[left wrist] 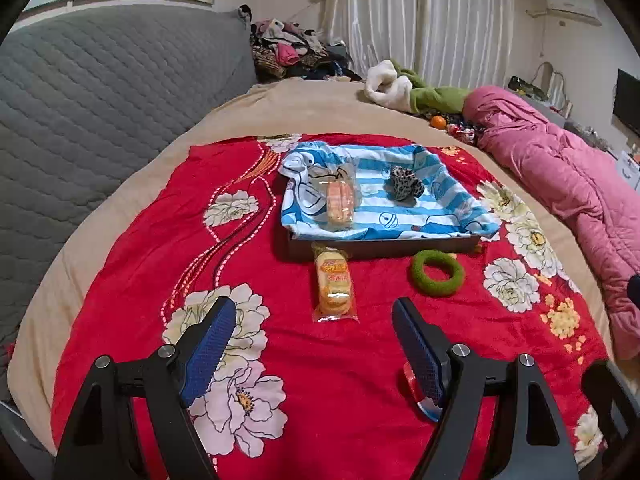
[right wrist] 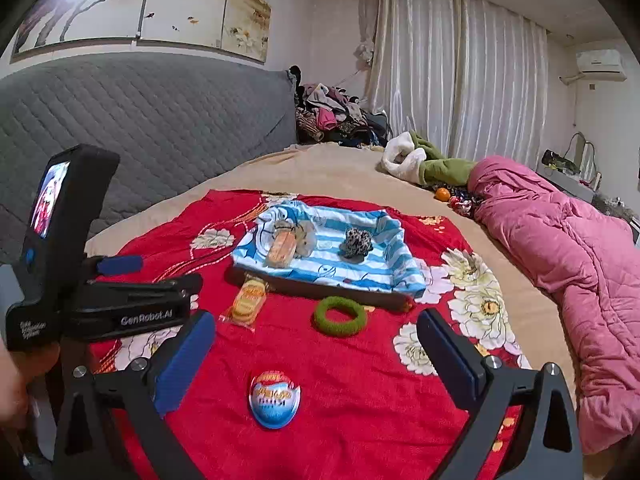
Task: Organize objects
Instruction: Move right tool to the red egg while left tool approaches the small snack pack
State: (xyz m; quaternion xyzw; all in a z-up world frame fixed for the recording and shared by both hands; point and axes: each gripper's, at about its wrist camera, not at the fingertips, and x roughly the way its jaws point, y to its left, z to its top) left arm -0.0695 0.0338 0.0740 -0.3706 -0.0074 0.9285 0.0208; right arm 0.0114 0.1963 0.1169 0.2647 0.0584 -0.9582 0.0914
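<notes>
Tray (left wrist: pixel 384 246), lined with a blue-striped cloth (left wrist: pixel 400 208), sits mid-blanket on the red floral blanket (left wrist: pixel 140 248) and is the drop target. Already in it: one wrapped biscuit pack (left wrist: pixel 340 202) and a leopard-print scrunchie (left wrist: pixel 404 188), so sorting looks partly done. Still outside: second biscuit pack (left wrist: pixel 334 288) touching the tray's near wall, green ring (left wrist: pixel 436 272) just beside it, and a round red-blue packet (right wrist: pixel 274 400) nearer the person.

Right gripper (right wrist: pixel 316 352) is spread wide, nothing between the pads, hovering over the round packet, which lies centred between the fingers; probably lined up to grab that. Left gripper (left wrist: pixel 314 336) is also open and empty, aimed at the loose biscuit pack; likely its pick. Loose items all lie flat, well spaced, so access is easy.
</notes>
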